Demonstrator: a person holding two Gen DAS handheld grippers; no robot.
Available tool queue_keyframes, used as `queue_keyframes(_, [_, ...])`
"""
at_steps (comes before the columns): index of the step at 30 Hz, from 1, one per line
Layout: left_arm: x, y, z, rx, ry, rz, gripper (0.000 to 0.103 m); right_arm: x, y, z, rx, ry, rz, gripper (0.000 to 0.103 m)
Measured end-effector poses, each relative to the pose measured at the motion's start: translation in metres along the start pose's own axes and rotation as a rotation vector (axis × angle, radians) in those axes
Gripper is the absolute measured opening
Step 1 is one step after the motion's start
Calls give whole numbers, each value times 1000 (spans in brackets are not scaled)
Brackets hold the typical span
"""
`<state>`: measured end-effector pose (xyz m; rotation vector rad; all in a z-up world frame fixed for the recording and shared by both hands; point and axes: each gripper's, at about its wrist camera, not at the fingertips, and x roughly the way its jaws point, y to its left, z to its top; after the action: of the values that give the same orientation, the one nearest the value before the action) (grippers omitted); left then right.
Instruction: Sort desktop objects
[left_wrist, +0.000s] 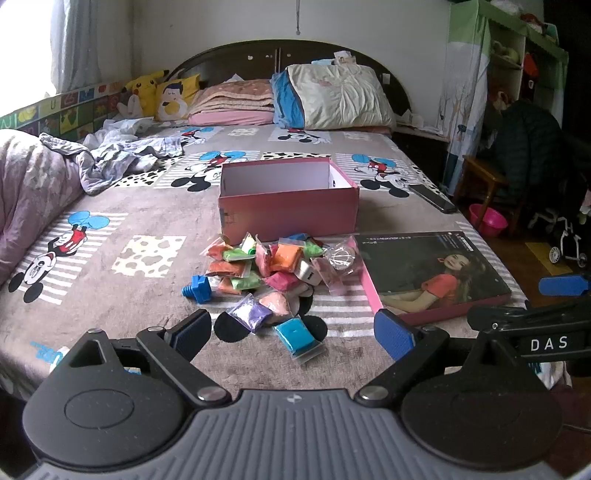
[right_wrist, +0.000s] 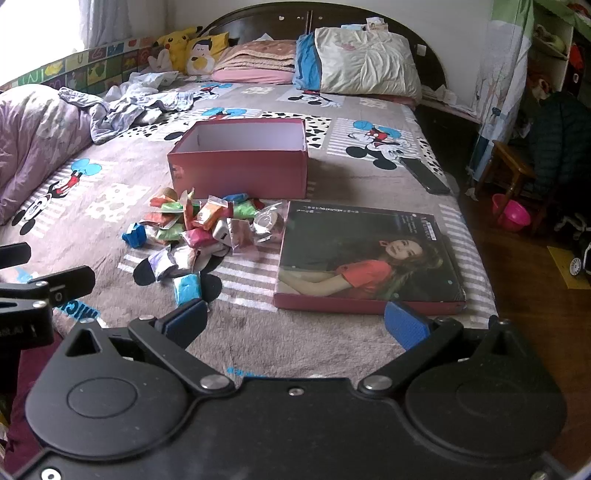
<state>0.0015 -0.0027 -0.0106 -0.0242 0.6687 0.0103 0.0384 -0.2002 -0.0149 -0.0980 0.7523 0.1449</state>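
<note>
Just ahead of left claw (left_wrist: 293, 334): blue clay packet (left_wrist: 295, 334), untouched.

Cartoon-print bed (left_wrist: 110, 229), dark headboard (left_wrist: 229, 55), wooden floor (right_wrist: 524, 288)

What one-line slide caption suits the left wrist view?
Open left tongs hover over bagged clay packets before an empty pink box on a bed.

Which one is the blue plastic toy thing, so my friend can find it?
Start at the open pink box on the bed, then look at the heap of little colourful bags in front of it. The blue plastic toy sits at the heap's left edge. It is the only hard, chunky piece there, not wrapped in a clear bag.
</note>
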Motion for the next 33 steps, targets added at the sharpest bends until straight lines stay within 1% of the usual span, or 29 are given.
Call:
queue_keyframes(11, [0,4,0,-4,3,-1,95,2,3,0,-12,2,1,102])
queue_keyframes(18, [8,7,-2,-8,7,-5,95,5,5,-1,-19,0,3,102])
queue_keyframes(22, [18,16,-7,-25,9,-11,95,10,12,-7,-77,-52,-2,102])
queue_keyframes(24, [23,20,-9,-31,3,-22,95,14,16,-9,-114,-59,8,102])
queue_keyframes(26, [29,22,-12,-14,-7,-30,95,18,21,-9,-166,-58,17,102])
queue_keyframes(28, [36,22,-16,26,-14,-31,95,22,24,-10,-191,-69,12,102])
queue_keyframes(30, [45,22,-20,58,-7,-28,95,28,25,-12,-206,-80,12,102])
queue_keyframes(33, [62,23,-28,97,27,-41,95,43,26,-14,-236,-68,18,102])
